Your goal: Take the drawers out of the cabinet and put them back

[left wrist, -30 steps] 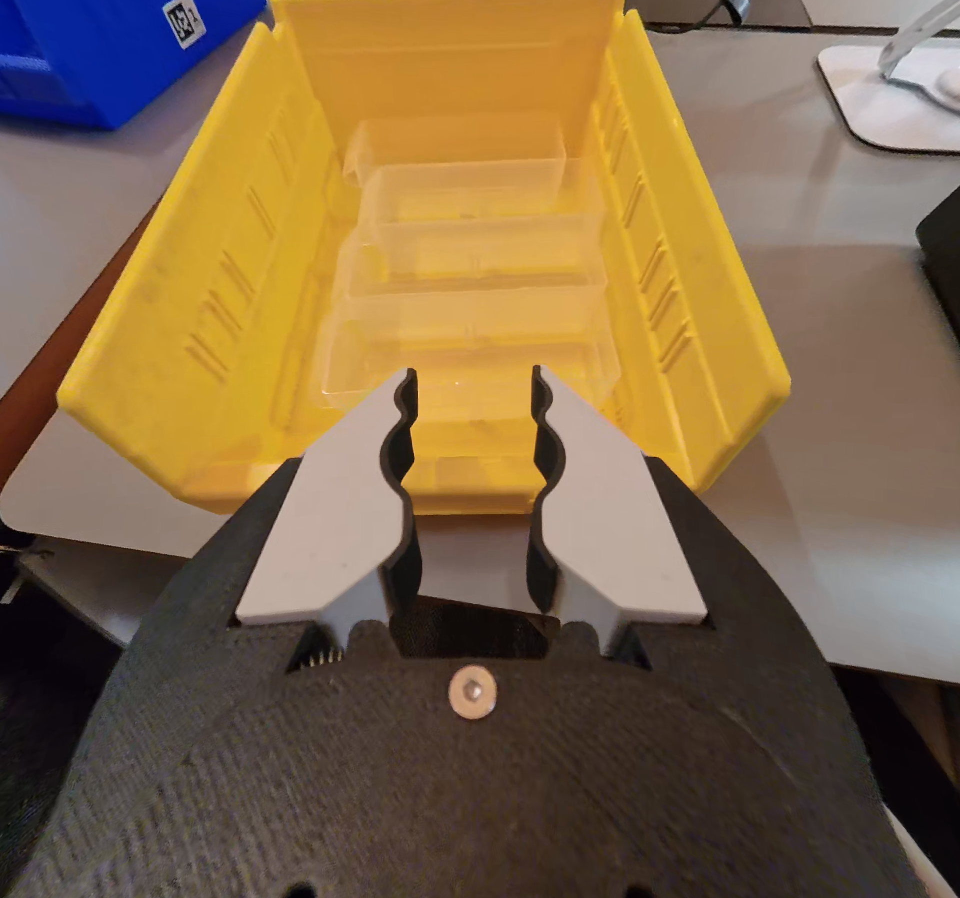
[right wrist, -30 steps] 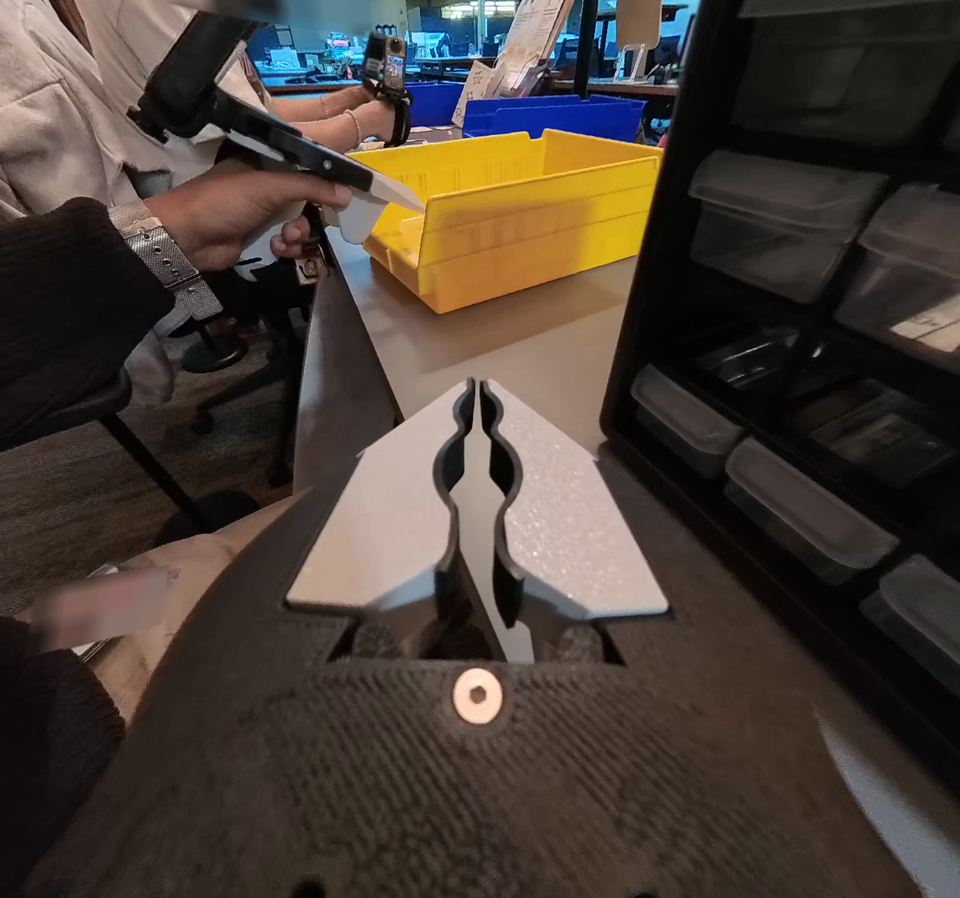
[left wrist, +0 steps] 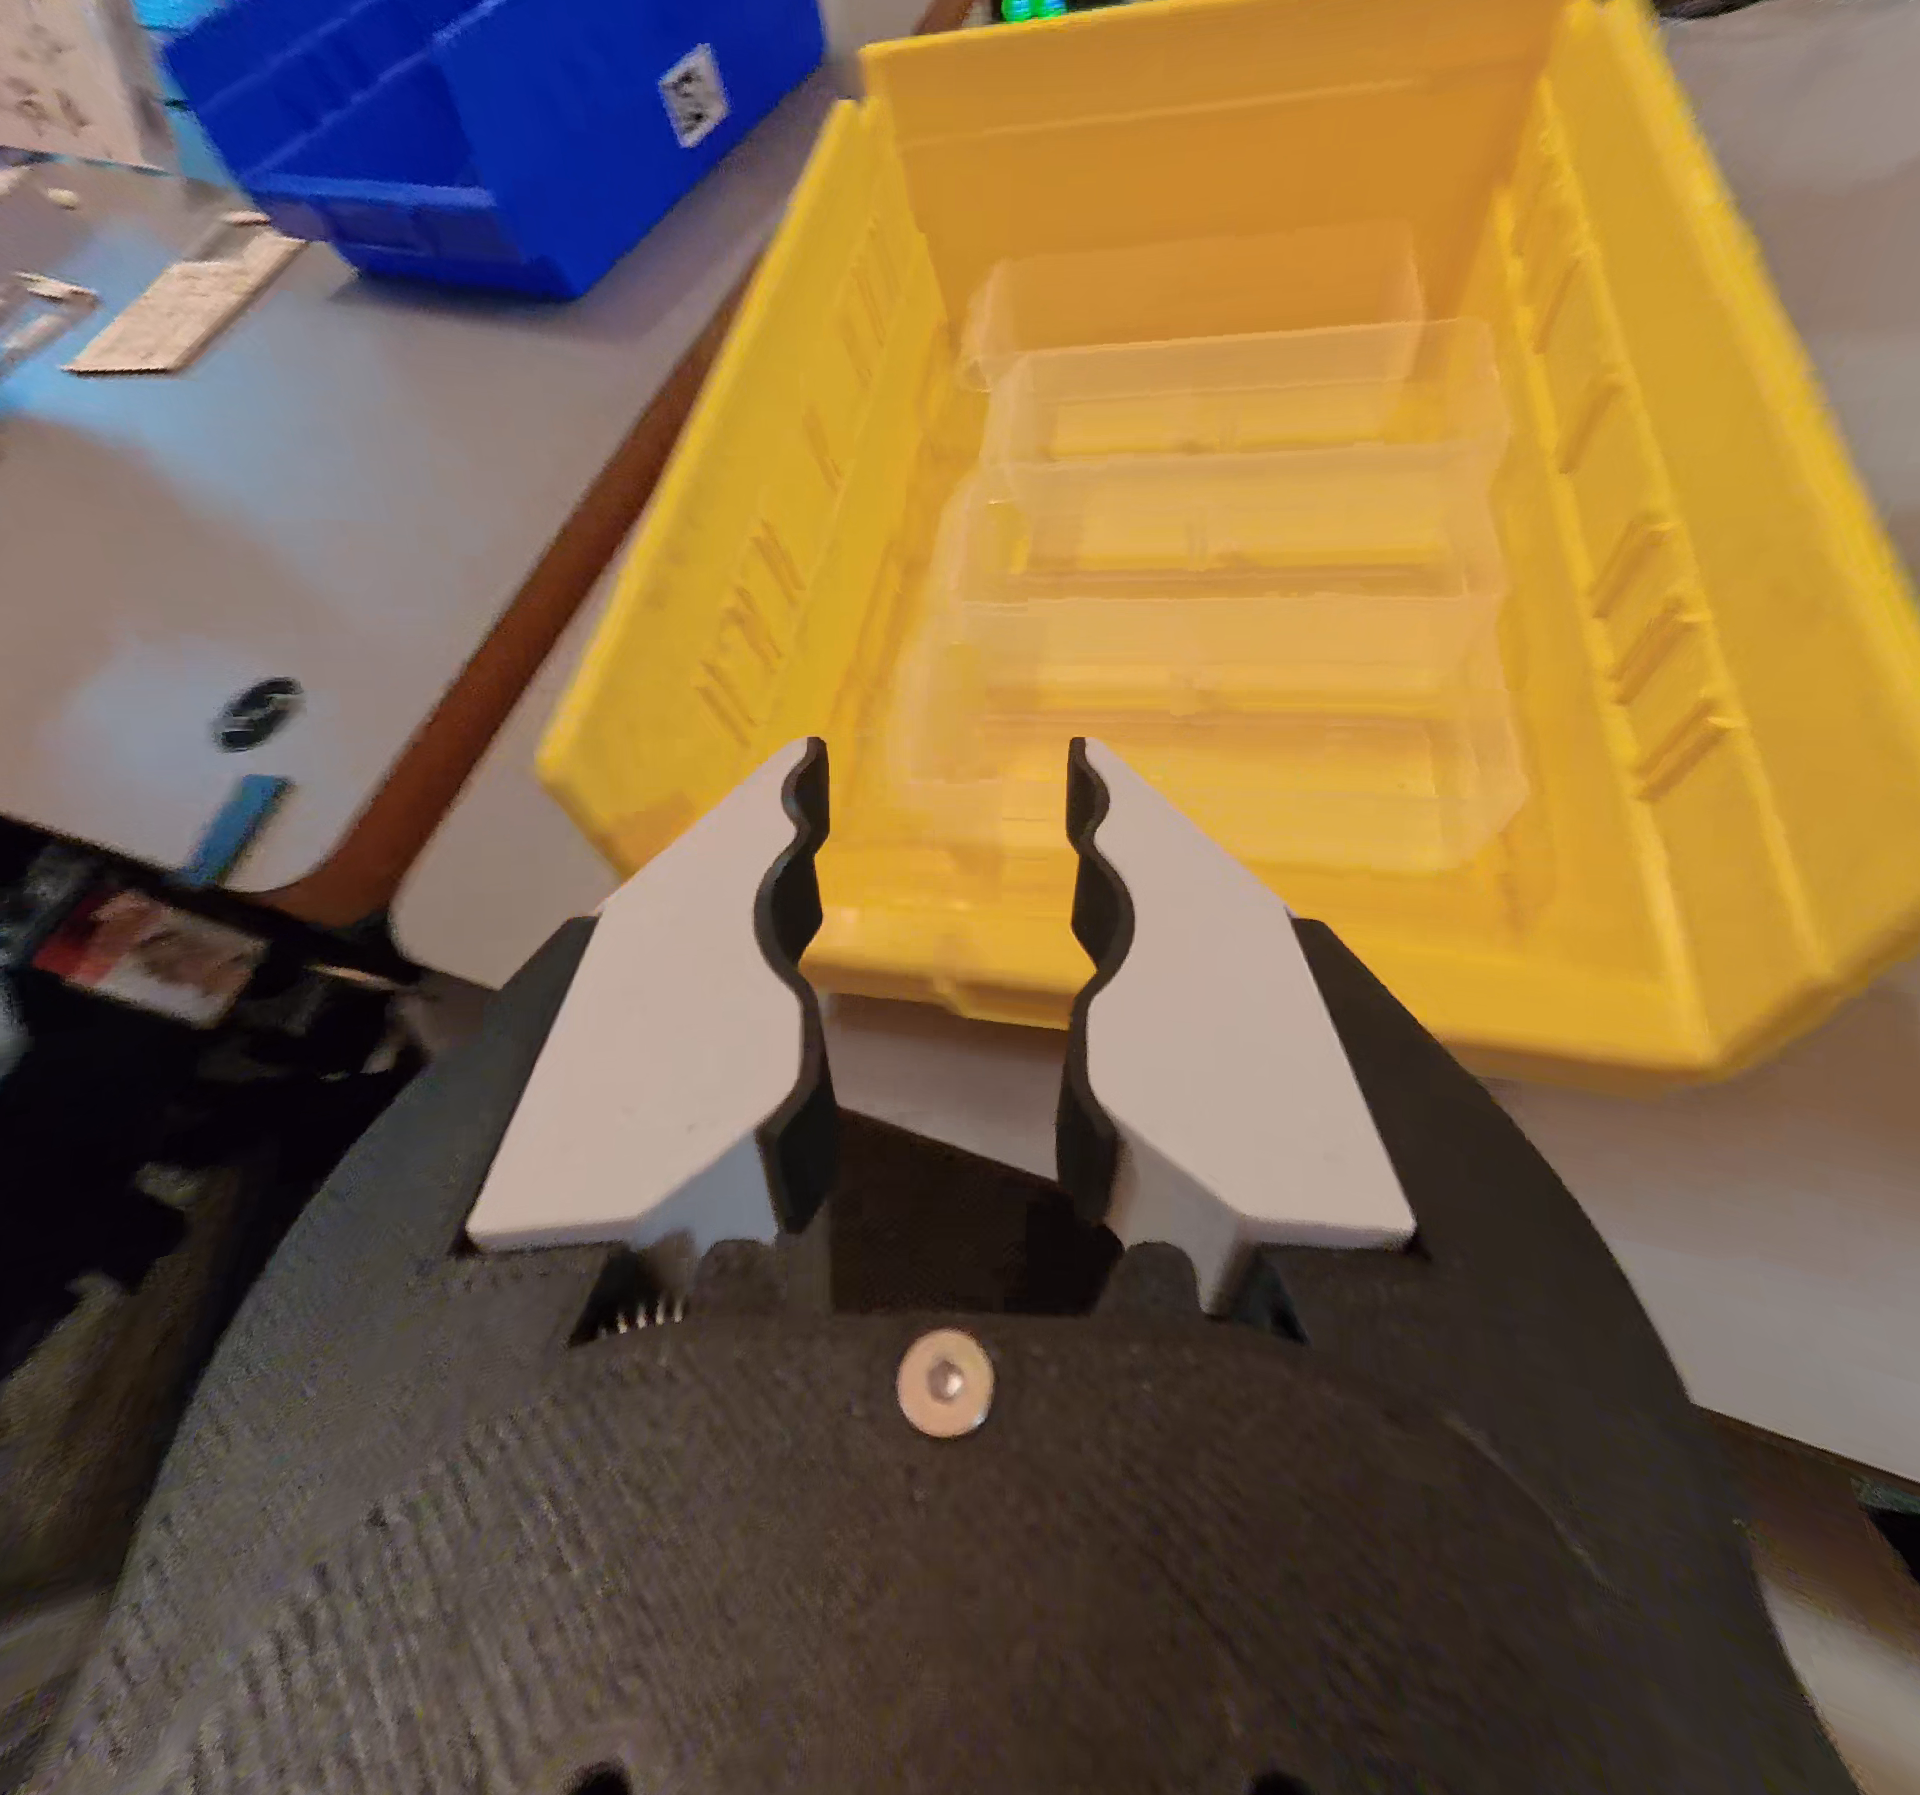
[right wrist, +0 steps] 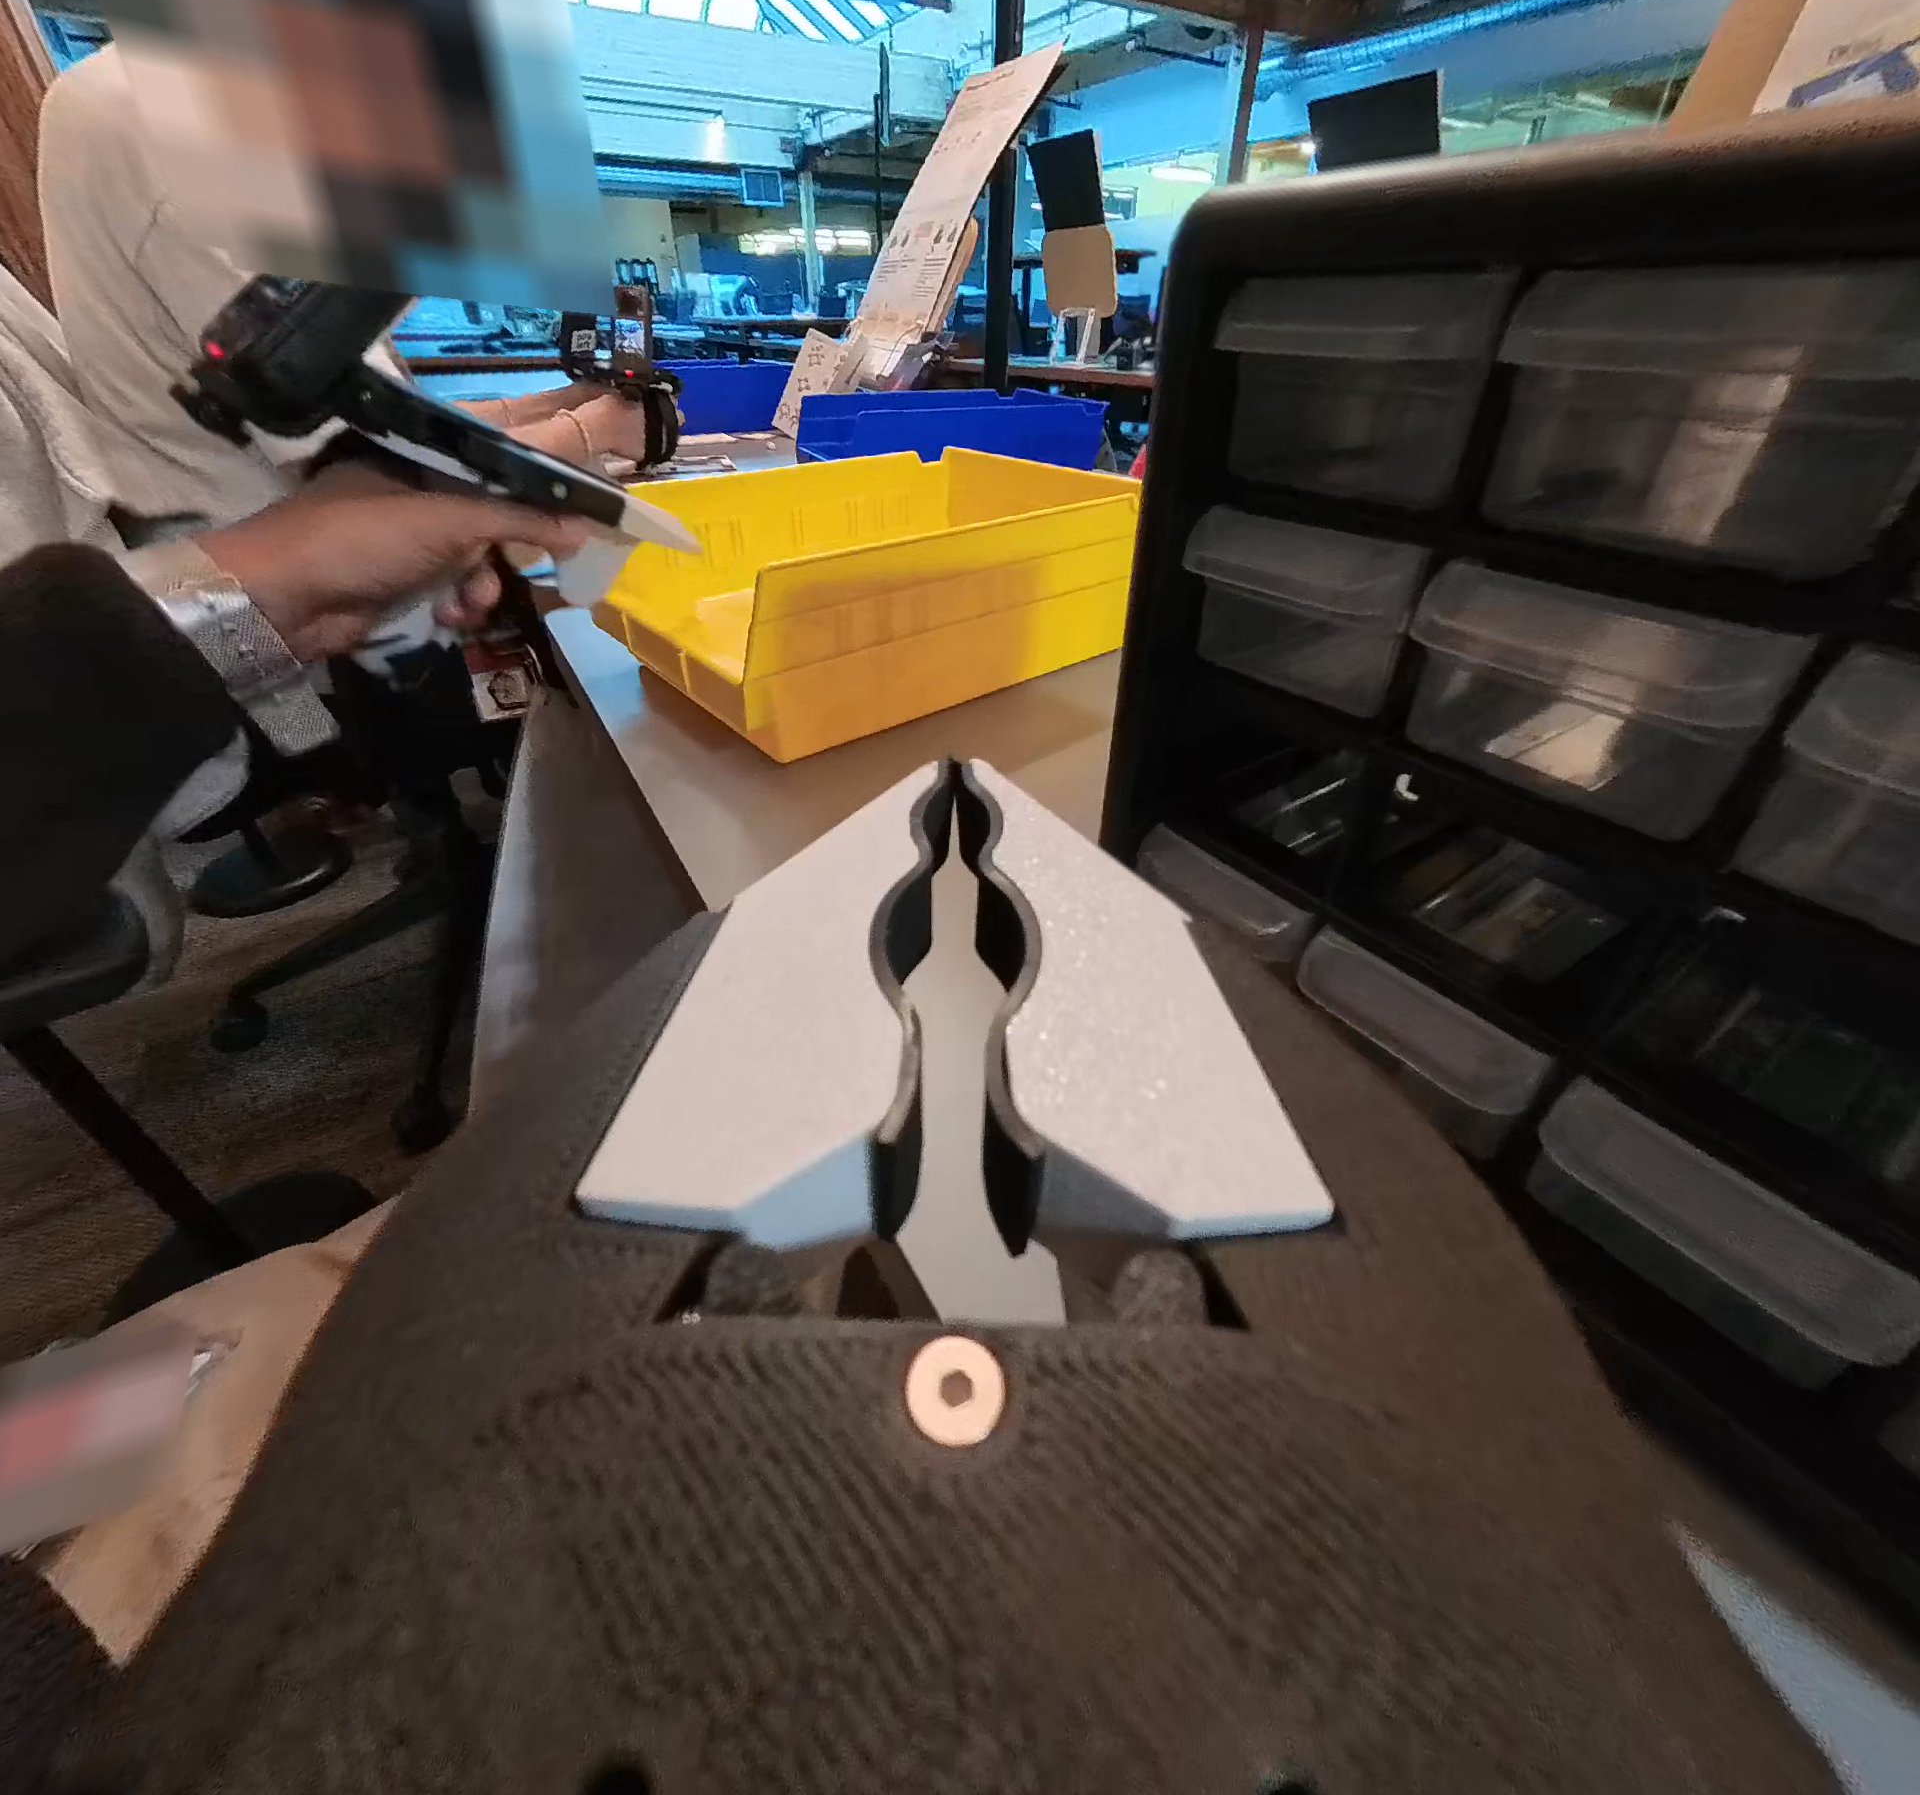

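My left gripper hangs with its jaws apart and nothing between them, just over the near lip of the yellow bin. Inside the bin I count what look like four clear drawers, overlapping in a row from front to back, though their transparent edges blur together. A blue bin stands on the grey table to the left.

I am in a big open workshop or lab hall — exposed beams, pipes and skylights overhead, rows of work desks running far back. On my grey table sit plastic parts bins — a yellow bin and a blue bin — beside a black cabinet of small clear drawers. A rolling office chair stands on carpet.
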Demonstrator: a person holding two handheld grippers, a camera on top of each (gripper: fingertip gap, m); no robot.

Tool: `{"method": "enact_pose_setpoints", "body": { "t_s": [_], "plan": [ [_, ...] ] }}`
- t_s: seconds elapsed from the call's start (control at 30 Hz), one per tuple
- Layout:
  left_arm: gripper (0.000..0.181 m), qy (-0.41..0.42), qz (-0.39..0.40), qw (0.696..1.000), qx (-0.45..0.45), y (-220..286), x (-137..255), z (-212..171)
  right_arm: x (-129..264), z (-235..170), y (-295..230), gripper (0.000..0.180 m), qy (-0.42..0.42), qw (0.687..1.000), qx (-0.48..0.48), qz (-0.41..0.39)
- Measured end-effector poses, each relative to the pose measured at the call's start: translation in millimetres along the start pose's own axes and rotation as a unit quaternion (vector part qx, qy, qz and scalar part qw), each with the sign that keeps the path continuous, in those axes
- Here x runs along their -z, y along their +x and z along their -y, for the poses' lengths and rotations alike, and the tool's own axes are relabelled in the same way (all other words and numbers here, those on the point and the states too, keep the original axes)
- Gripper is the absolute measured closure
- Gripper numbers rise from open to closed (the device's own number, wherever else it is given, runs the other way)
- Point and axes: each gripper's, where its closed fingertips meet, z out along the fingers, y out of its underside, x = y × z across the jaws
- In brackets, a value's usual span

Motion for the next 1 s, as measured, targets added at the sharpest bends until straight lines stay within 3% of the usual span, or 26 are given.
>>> {"method": "enact_pose_setpoints", "body": {
  "t_s": [0.1, 0.23, 0.3, 0.4, 0.5, 0.83, 1.0],
  "plan": [
    [0.137, -0.032, 0.052, 0.997, -0.053, -23.9, -4.6, 9.9, 0.7, -9.8, 8.1, 0.18, -0.014, 1.0, 0.01, -0.021],
    [0.139, -0.122, -0.036, 0.992, -0.027, 6.0, -33.0, 11.0, -0.9, -18.4, 11.8, 0.18, -0.026, 0.999, 0.006, -0.031],
    [0.125, -0.168, -0.071, 0.983, 0.008, 21.5, -50.7, 4.1, -1.3, -19.3, 11.8, 0.18, -0.026, 0.999, 0.003, -0.031],
    [0.123, -0.22, -0.046, 0.974, -0.021, 22.5, -65.2, -12.3, -1.3, -21.9, 13.4, 0.18, -0.03, 0.999, 0.008, -0.035],
    [0.13, -0.215, 0.026, 0.974, -0.066, -0.1, -71.7, -15.1, -0.6, -25.4, 12.3, 0.18, -0.034, 0.999, -0.012, -0.029],
    [0.142, -0.235, -0.032, 0.971, 0.006, 3.7, -81.3, -27.9, 1.1, -21.2, 7.8, 0.18, -0.033, 0.999, -0.029, -0.012],
    [0.165, -0.245, -0.036, 0.969, -0.003, -3.1, -77.1, -32.3, 1.1, -23.4, 9.3, 0.18, -0.036, 0.998, -0.054, -0.007]
  ]
}}
